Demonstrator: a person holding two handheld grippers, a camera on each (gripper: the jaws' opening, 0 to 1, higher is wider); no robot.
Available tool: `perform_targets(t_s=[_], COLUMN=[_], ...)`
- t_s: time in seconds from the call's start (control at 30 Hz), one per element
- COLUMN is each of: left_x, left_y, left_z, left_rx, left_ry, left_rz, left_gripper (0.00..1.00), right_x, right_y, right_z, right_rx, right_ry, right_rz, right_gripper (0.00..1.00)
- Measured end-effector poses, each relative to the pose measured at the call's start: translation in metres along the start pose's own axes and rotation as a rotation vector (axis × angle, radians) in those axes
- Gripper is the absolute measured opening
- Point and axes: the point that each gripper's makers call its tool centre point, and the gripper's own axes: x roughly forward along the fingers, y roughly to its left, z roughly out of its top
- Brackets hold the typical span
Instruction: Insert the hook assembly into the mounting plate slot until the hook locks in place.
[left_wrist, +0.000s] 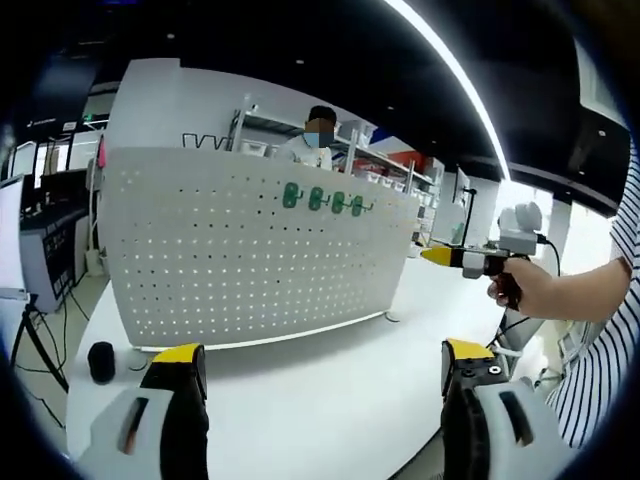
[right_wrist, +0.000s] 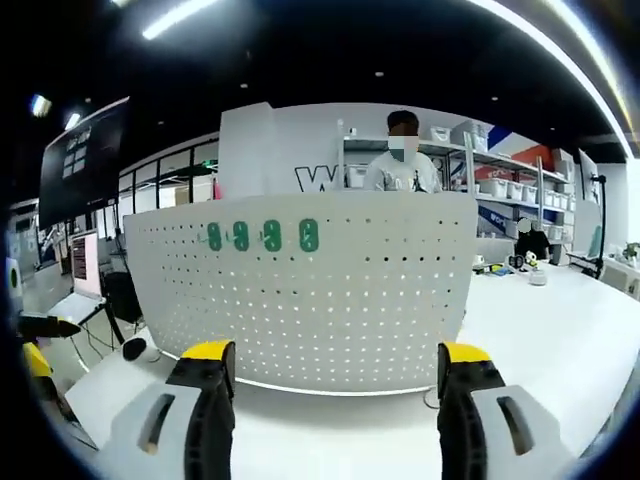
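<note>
The left tool (left_wrist: 318, 375) stands wide open with nothing between its jaws; its two grey arms end in yellow pads over black fingertips, rising from the bottom of the left gripper view above bare white surface (left_wrist: 330, 400). The right tool (right_wrist: 335, 375) is spread just as wide and also empty, with the same yellow-capped jaws, in the right gripper view. In the left gripper view the right tool (left_wrist: 440, 257) also appears from the side, held in a person's hand (left_wrist: 520, 290) at the right, its yellow tips pointing toward the board; a striped sleeve (left_wrist: 610, 330) shows behind it.

Ahead of both tools stands the mounting plate (left_wrist: 250, 250), a white perforated panel with rows of small round holes, upright on the surface and bowed by the lens. Four green hooks (left_wrist: 322, 198) hang in a row near its top edge, right of centre in the left gripper view and left of centre (right_wrist: 262, 236) in the right gripper view. Both tools are well apart from the plate and the hooks.

The surface is smooth, matte white and wide. A small black cylinder (left_wrist: 101, 361) stands on it near the plate's left end. Behind the plate a person (right_wrist: 402, 165) stands before metal shelving with bins (right_wrist: 500, 170). The room has a dark ceiling with long light strips (left_wrist: 450, 70), a white wall panel and a desk with a monitor (right_wrist: 85, 260) at the left
</note>
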Motion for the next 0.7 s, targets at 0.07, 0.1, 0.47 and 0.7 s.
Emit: perform_targets(t_s=[0.07, 0.1, 0.47, 0.7], left_x=[-0.001, -0.001, -0.004, -0.005], left_y=[0.001, 0.001, -0.003, -0.006], left_z=[-0.001, -0.002, -0.007, -0.012], left_rx=[0.002, 0.001, 0.001, 0.01], left_ry=[0.003, 0.004, 0.008, 0.021], left_rz=[0.002, 0.003, 0.007, 0.008], left_gripper=[1.0, 1.0, 1.0, 1.0], right_x=[-0.006, -0.008, -0.039, -0.054], right_y=[0.002, 0.004, 0.02, 0.026], right_z=[-0.003, -0.004, -0.03, -0.054], right_rx=[0.002, 0.006, 0.04, 0.06], right_ry=[0.006, 0.008, 0.055, 0.106], right_rz=[0.011, 0.015, 0.059, 0.08], right_gripper=[0.81, 0.82, 0.85, 0.87])
